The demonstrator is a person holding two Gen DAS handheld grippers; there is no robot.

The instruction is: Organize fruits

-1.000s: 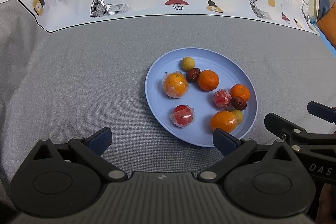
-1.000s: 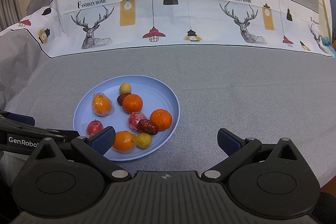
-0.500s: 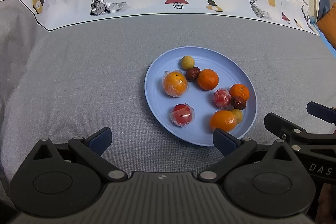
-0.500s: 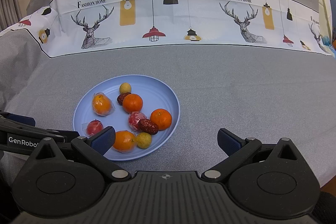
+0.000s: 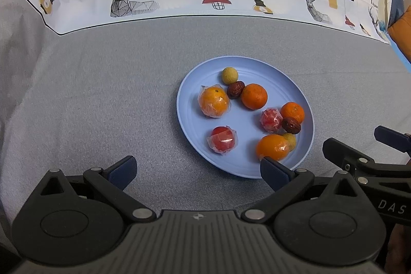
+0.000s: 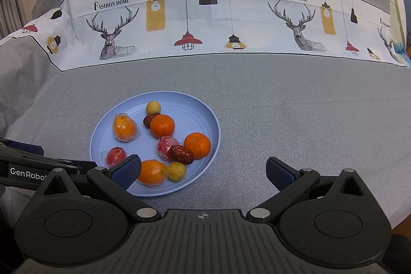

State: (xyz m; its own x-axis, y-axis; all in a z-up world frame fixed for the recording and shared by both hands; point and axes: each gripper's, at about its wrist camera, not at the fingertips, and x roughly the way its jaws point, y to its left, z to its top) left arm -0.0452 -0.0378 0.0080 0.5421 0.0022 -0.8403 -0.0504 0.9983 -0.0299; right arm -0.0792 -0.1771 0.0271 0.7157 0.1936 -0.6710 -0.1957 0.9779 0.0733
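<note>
Blue plate (image 5: 305, 104) holds all nine fruits (image 5: 254, 96) just as a second ago, nothing shifted, while the left gripper (image 5: 197, 168) and right gripper (image 6: 203, 168) hang spread and empty, so sorting looks stalled or finished.

Grey-clothed table (image 5: 102, 99) bearing one blue plate (image 5: 303, 104).
</note>
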